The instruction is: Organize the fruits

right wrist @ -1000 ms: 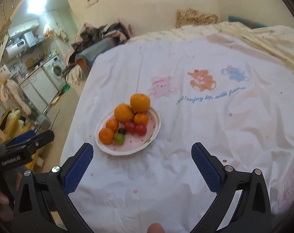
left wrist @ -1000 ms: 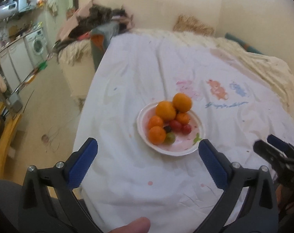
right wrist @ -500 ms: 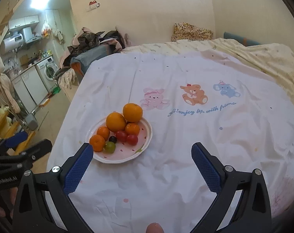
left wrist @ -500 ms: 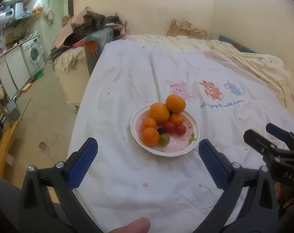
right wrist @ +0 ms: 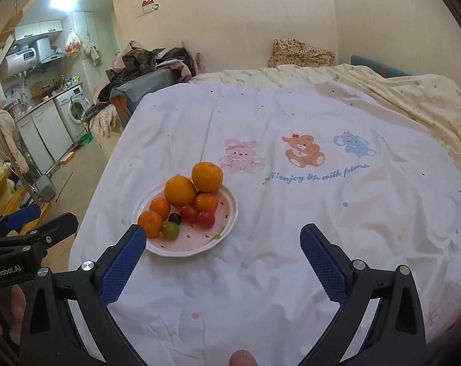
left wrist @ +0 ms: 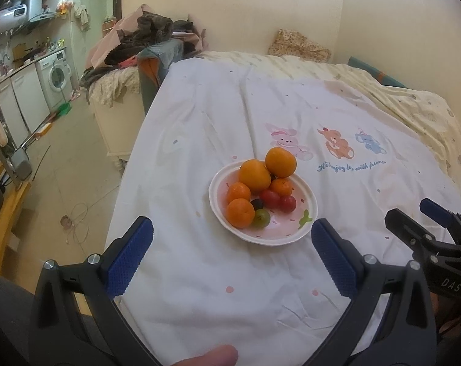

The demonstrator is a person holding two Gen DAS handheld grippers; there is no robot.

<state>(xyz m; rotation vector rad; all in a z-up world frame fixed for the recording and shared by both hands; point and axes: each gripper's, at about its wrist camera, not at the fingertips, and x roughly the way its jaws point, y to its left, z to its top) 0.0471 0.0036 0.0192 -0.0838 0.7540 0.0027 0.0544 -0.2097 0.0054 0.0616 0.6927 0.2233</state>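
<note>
Fruit plate sits on my bedsheet; left gripper and right gripper both spread apart, holding nothing.

Glossy plate, matt creased cloth sheet, fingers padded with knurled blue rubber on matt black plastic

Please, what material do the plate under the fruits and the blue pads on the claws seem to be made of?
The plate looks like glazed ceramic, perhaps melamine: a glossy white rim, a pink speckled inside and a stiff, even edge. The blue pads on the left claw, like those on the right claw, look like matte rubber or soft plastic: a fine grid texture and no shine.
</note>
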